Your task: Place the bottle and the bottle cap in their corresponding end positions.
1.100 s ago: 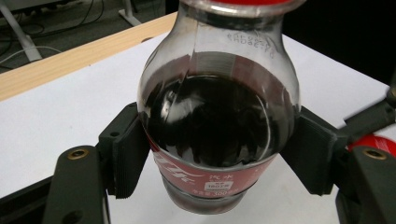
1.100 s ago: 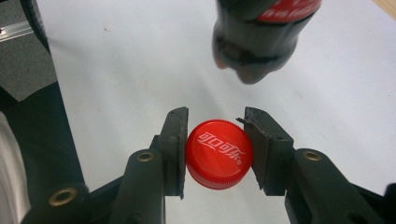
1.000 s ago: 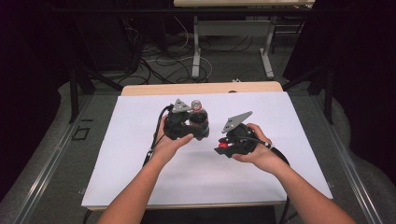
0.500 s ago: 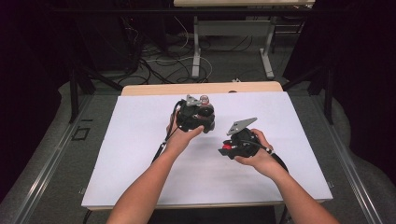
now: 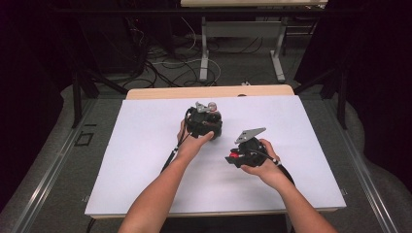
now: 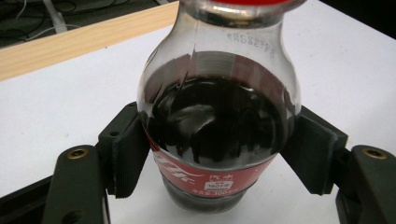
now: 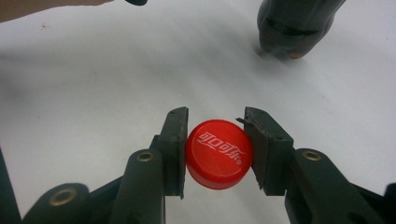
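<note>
My left gripper point(image 5: 204, 122) is shut on a clear cola bottle point(image 6: 217, 121) with dark drink and a red label. Its ribbed pads point(image 6: 128, 156) press the bottle's sides just above the label. In the right gripper view the bottle's base point(image 7: 289, 32) is at or just above the white sheet; I cannot tell whether it touches. My right gripper point(image 7: 217, 151) is shut on a red screw cap point(image 7: 218, 153), held low over the sheet with its printed top facing the camera. In the high view the right gripper point(image 5: 243, 154) is to the right of the left one and nearer the person.
A white sheet point(image 5: 141, 160) covers the table, and a strip of bare wood point(image 5: 194, 92) shows along the far edge. Behind the table are desk legs and loose cables on the floor point(image 5: 165, 68). The person's forearms come in from the bottom edge.
Both hands have sunk toward the sheet. The left gripper carried the bottle a little right and farther away. The right gripper came down with the cap. Both grips are unchanged.
</note>
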Available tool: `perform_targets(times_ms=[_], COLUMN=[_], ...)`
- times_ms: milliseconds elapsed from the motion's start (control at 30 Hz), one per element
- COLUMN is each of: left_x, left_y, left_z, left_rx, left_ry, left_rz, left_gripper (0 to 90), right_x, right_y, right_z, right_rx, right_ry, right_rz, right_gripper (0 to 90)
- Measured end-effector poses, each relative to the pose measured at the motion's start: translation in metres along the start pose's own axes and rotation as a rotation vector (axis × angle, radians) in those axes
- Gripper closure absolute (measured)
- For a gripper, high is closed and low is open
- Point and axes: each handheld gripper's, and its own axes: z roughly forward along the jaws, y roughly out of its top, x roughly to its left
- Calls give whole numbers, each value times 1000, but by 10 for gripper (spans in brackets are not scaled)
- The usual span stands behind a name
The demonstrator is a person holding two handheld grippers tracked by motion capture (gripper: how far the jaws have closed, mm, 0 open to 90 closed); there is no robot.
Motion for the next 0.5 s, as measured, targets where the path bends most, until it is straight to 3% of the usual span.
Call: perform_targets(times_ms=[33,233,433,500], left_x=[-1,-2,-4,-5], left_y=[-1,-8,-14,-16], left_z=[1,5,5,4], left_rx=[7,22,3,3], left_ry=[9,9,7,4], left_rz=[6,5,45,40], left_gripper=[299,298,294,292], right_x=[0,2,4,5], right_y=[-1,-5,-4,-4], right_z=[3,12,20,23], right_rx=[-18,14,8,5], right_ry=[-2,5,12,10], right_rz=[2,15,9,5], right_gripper=[607,607,607,607])
